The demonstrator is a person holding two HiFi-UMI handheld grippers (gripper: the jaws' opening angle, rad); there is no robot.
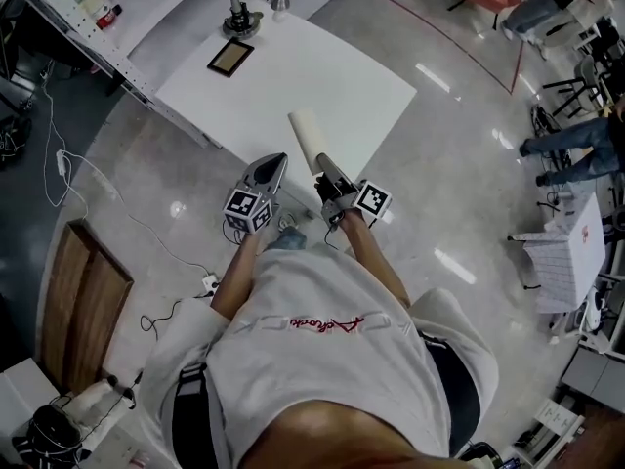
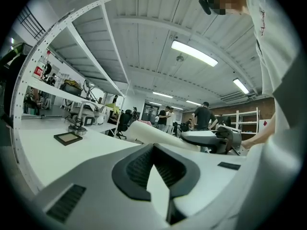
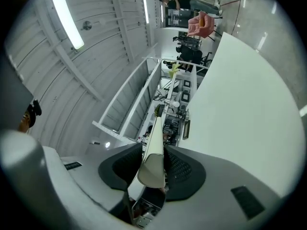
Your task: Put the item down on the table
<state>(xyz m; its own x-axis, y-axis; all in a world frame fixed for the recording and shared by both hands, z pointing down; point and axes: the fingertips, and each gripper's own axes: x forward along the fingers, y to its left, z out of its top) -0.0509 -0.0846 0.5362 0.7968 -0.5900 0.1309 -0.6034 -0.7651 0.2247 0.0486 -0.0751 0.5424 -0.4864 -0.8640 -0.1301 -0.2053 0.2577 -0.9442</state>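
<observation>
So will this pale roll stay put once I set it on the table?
Probably not by itself: the pale roll looks round along its length, and the table looks smooth. It seems fairly stiff, jutting from the right gripper without drooping. It is likely hollow and light, since its held end looks squashed between the pads.

Roll point(image 1: 307, 137) above table's point(image 1: 332, 86) near edge, right of left gripper point(image 1: 272, 167); framed plate point(image 1: 230, 58) and lamp point(image 1: 239, 18) at far corner

Left forearm point(image 1: 234, 274) and right forearm point(image 1: 379, 262) extended forward, side by side. Left gripper point(image 1: 276, 162): jaws together, nothing between them. Right gripper point(image 1: 327, 169): close beside it, jaws clamped on pale roll point(image 1: 305, 133).
</observation>
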